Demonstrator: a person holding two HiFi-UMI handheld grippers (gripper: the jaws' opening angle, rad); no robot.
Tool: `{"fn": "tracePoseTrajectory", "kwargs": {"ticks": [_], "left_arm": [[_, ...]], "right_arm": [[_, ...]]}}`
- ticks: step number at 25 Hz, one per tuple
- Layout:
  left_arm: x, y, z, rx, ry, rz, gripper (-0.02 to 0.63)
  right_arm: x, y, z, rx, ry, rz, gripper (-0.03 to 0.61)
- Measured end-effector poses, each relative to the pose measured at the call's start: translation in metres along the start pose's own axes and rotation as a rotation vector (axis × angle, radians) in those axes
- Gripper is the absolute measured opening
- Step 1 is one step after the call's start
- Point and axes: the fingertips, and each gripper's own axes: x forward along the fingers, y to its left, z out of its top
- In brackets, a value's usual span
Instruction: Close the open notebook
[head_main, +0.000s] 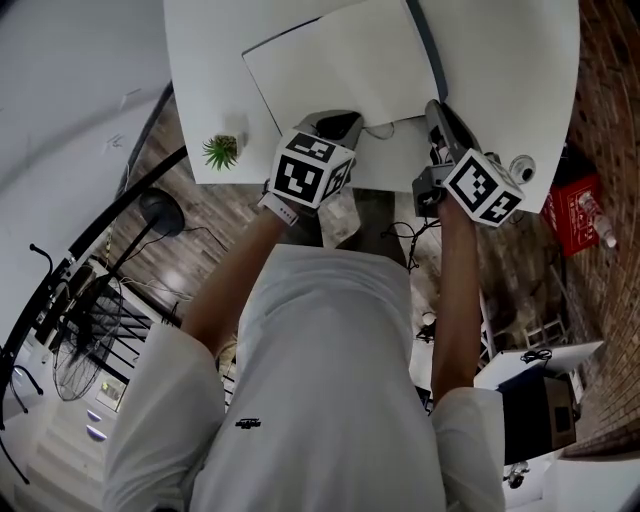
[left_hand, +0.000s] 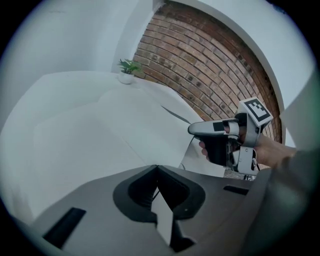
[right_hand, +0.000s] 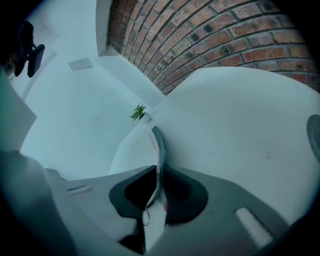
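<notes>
The open notebook (head_main: 340, 60) lies with white pages up on the round white table (head_main: 510, 60); a dark cover shows along its right edge. My right gripper (head_main: 432, 108) is at that right edge. In the right gripper view its jaws (right_hand: 157, 167) are shut on the thin dark cover (right_hand: 159, 145), which runs on edge between them. My left gripper (head_main: 340, 125) rests at the notebook's near edge, jaw tips together (left_hand: 156, 167) over the white page (left_hand: 100, 135). No sheet shows pinched in it. The left gripper view shows the right gripper (left_hand: 192, 129) at the lifted right side.
A small potted plant (head_main: 221, 151) stands near the table's left rim. A small round device (head_main: 522, 167) sits by the right rim. A red box (head_main: 575, 210) and cables lie on the floor to the right, a fan (head_main: 85, 340) to the left. A brick wall (right_hand: 225, 40) is behind the table.
</notes>
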Motion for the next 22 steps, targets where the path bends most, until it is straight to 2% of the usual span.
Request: {"fn": "tracePoseTrajectory", "kwargs": {"ticks": [5,9,17,22], "left_arm": [[-0.004,0.002,0.007,-0.052,-0.031,0.0,0.003],[-0.017,0.009,0.014,-0.055,-0.085,0.043,0.003],[-0.048,0.015,0.027,-0.063,-0.171,0.071,0.003],[-0.063,0.012,0.024,-0.077,-0.196,0.074,0.003]], "right_arm": [[-0.005,0.01,0.003,-0.04,-0.01,-0.003,0.051],[-0.011,0.023,0.006,-0.094,-0.018,0.004,0.051],[-0.019,0.045,0.006,-0.171,-0.037,0.014,0.051],[-0.026,0.059,0.005,-0.202,-0.051,0.023,0.049]]}}
